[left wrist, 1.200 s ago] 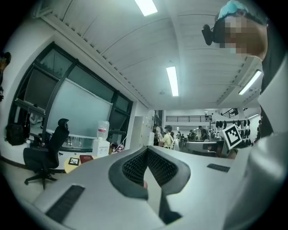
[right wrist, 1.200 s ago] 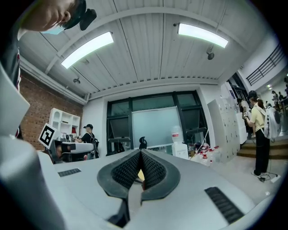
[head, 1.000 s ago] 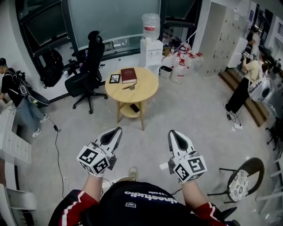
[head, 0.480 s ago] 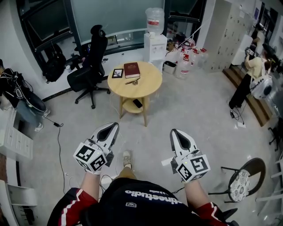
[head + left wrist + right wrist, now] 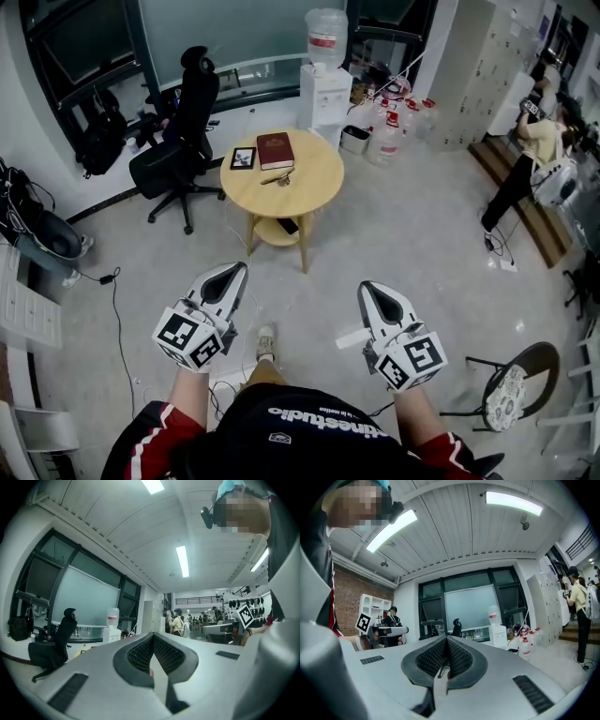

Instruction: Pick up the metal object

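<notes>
Gone from the far left edge of the head view is the person who stood there a second ago, while both grippers hang in much the same places in front of the holder's body.

The left gripper has its jaws clenched tip to tip with nothing between them, and the right gripper is pressed closed the same way, also empty.

The metal object lies well ahead of both sets of jaw tips, roughly between the lines along which they point. It rests on a round wooden table and is too small to make out in shape. Just beyond it from the jaws lies a red book, with a small framed picture beside the book toward the left gripper's side.
</notes>
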Available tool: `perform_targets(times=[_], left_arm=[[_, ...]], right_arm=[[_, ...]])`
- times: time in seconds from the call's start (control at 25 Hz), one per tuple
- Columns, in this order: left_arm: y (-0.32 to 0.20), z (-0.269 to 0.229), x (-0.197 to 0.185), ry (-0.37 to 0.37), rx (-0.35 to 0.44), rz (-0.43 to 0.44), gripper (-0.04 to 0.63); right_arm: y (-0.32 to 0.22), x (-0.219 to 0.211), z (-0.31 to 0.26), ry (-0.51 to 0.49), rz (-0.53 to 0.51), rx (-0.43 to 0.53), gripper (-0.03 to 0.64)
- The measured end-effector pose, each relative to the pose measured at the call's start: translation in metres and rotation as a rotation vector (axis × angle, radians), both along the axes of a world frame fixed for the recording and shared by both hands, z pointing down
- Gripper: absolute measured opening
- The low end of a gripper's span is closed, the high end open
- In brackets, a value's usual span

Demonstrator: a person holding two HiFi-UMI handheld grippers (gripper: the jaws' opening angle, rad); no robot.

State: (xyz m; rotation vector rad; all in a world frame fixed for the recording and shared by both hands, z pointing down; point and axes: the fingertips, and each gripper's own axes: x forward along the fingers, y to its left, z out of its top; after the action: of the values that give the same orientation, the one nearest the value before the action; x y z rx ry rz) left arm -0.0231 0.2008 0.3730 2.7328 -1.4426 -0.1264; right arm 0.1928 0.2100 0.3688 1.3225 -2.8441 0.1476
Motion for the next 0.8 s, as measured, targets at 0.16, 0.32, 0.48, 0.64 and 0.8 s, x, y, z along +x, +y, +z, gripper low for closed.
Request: perform_targets(times=[0.16,0.32,0.48,0.64,0.8], left_arm=[[-0.046,0.007,-0.022,0.018,-0.007,-0.009,0.014],[-0.093,0.009,-0.040,0.028,-0.014,0.005,0.014],[-0.144,0.007,-0.063,0.012,-0.022,0.022,0.014],[-0.190,-0.003,-0.082,-0.034,-0.009,0.050,0.014],[-0.231,-0.011,-0.097,-0.044,0.034,0.086,0.014]], right_arm=[[-0.042,-0.019,0.002,-0.026,-0.010,-0.008,0.025],[-0.092,-0.034,0.002,-0.032,-0.002,-0.016,0.025],[-0.143,-0.057,-0.003,0.004,0.017,-0.016,0.025],[-0.189,-0.080,-0.015,-0.003,0.035,-0.012,0.026],[-0.230,-0.100,-0.027,-0.018,0.063,0.000,0.025]])
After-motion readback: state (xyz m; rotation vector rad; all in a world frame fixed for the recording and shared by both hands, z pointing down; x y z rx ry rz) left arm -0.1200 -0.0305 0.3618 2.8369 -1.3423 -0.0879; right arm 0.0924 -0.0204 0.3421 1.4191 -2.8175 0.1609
